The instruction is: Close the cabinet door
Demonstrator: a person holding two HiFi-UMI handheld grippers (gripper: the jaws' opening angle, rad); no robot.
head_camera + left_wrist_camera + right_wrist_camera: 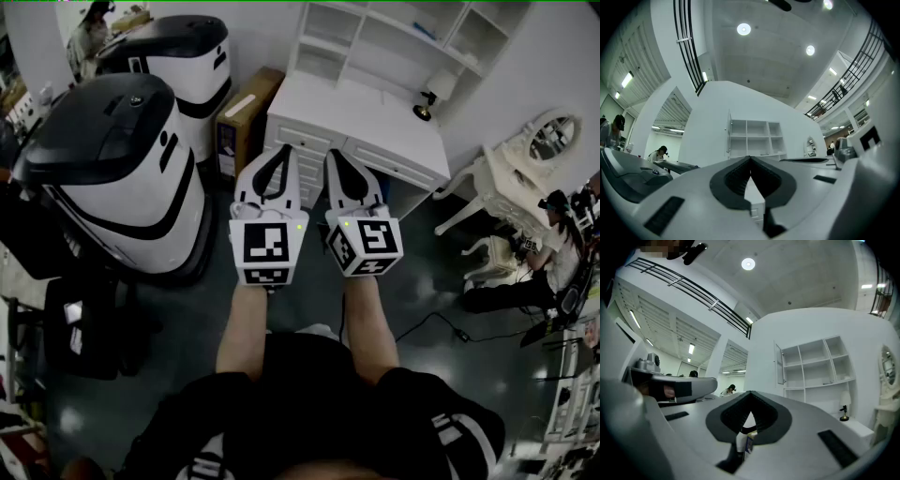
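Head view: the left gripper point(279, 152) and right gripper point(339, 156) are held side by side in front of the person, each with its jaws brought together to a point and nothing between them. Just beyond both tips stands a white desk point(375, 127) with drawers. A white shelf unit point(375, 42) rises from the desk's far side. A small lamp point(433, 96) sits on the desk ahead and to the right of the right gripper. To the left of the left gripper is a cardboard box point(246, 117), and further left a large white-and-black machine point(112, 178).

Left gripper view: the left gripper point(750, 159) is closed, its ribbed pads meeting at the tip and holding nothing. The shelf unit point(757, 138) stands straight ahead, above the tips and well apart from them. The cabinet door point(729, 134) hangs at the unit's left edge. It is swung open and seen nearly edge-on, so the compartments are bare to view.

Right gripper view: the right gripper point(751, 393) is likewise closed and empty. The shelf unit point(815, 364) lies ahead and to the right of the tips. The cabinet door point(779, 363) stands open on its left side, well clear of the jaws. The lamp point(843, 412) is lower right, on the desk.
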